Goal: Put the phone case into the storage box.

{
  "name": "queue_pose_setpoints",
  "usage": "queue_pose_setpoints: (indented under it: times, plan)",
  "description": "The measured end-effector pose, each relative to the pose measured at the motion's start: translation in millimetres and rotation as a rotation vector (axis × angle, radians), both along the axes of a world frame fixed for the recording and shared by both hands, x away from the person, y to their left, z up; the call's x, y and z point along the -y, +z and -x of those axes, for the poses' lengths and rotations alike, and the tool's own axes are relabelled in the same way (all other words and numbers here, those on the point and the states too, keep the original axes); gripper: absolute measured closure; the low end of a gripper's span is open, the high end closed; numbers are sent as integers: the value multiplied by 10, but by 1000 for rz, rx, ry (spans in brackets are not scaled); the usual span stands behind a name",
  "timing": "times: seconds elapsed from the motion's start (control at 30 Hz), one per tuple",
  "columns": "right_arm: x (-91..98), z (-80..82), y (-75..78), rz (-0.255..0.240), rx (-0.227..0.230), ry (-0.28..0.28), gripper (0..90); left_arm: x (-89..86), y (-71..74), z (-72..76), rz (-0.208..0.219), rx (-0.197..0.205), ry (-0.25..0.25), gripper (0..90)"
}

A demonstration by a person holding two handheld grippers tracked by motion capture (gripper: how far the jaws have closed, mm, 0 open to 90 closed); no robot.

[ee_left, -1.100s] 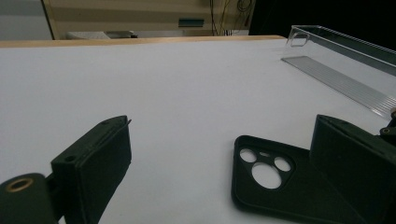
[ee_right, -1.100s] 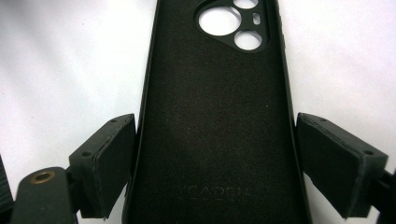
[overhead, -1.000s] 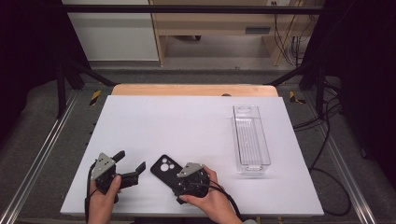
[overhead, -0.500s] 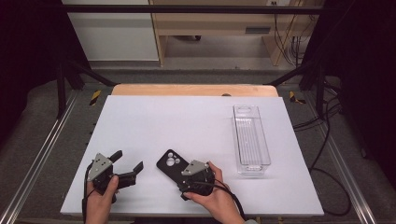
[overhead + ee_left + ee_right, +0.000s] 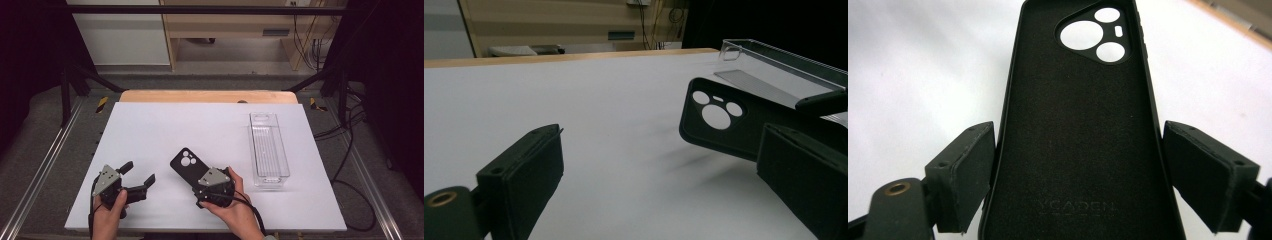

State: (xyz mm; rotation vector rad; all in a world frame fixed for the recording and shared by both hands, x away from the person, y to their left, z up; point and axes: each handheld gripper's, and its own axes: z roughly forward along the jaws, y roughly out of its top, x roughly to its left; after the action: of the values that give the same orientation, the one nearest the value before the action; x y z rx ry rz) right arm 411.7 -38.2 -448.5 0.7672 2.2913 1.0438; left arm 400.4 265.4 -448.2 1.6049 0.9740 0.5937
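A black phone case with round camera cutouts is held by its lower end in my right gripper, near the table's front edge. In the right gripper view the two pads press on the long sides of the case, inner face up. The case hangs tilted just above the white table and casts a shadow on it. My left gripper stands open to the left of the case, nothing between its jaws, which spread wide in the left gripper view.
A clear, long plastic tray lies on the right side of the white table, also seen beyond the case. A wooden strip runs along the table's far edge. Metal rails flank both sides.
The right gripper has risen a little and shifted right and away with the phone case in it, lifting the case off the table. The left gripper has stayed put.
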Motion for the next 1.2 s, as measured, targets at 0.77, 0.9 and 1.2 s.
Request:
queue_pose_setpoints:
  times: [0.77, 0.9, 1.2]
  plan:
    - [-14, 101, 176, -103, 167, -3, 164, 160, 45, 35, 110, -24, -96, 42]
    - [-29, 132, 193, -109, 185, 2, 164, 183, 40, 31, 122, -39, -107, 45]
    - [-68, 165, 192, -112, 202, 16, 164, 250, 29, 44, 151, -53, -146, 48]
